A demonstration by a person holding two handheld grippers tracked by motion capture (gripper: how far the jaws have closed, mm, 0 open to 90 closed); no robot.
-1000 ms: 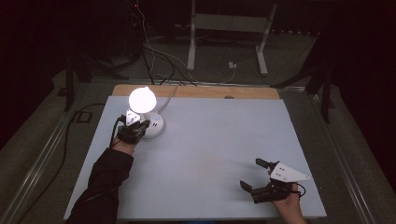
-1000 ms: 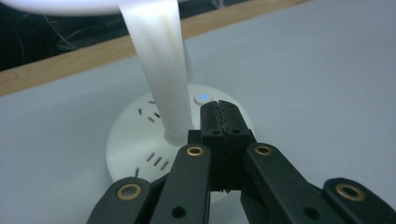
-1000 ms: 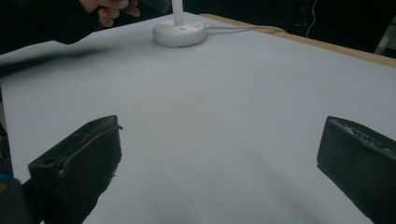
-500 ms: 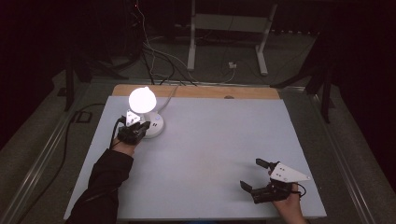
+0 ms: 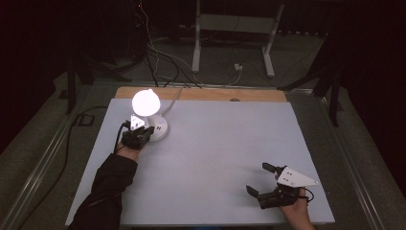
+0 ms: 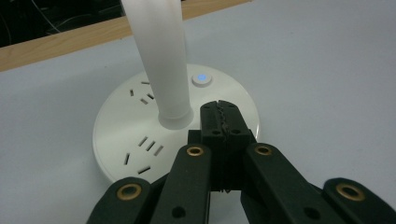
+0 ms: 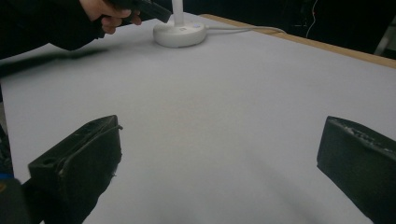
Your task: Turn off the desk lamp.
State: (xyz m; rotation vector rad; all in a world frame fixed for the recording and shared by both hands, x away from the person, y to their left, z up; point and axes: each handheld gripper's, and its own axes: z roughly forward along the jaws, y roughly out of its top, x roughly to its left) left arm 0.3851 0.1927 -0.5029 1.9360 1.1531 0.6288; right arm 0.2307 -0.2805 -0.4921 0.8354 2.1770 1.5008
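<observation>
A white desk lamp [image 5: 145, 102] is lit at the table's far left, its round base [image 6: 175, 126] carrying socket slots and a button [image 6: 201, 79] glowing blue. My left gripper [image 5: 141, 132] is shut with nothing in it, its tips [image 6: 222, 113] over the base just short of the button, beside the lamp's stem [image 6: 161, 60]. My right gripper [image 5: 261, 179] rests near the front right, open and empty, jaws wide apart over bare table [image 7: 215, 140]. The lamp base [image 7: 180, 33] and the other hand [image 7: 109, 16] show far off in the right gripper view.
The table has a pale grey top [image 5: 215, 143] with a wooden strip [image 5: 215, 94] along its far edge. The lamp's white cord [image 5: 173, 98] runs off the back. Behind the table are floor cables [image 5: 158, 52] and a white stand [image 5: 234, 28].
</observation>
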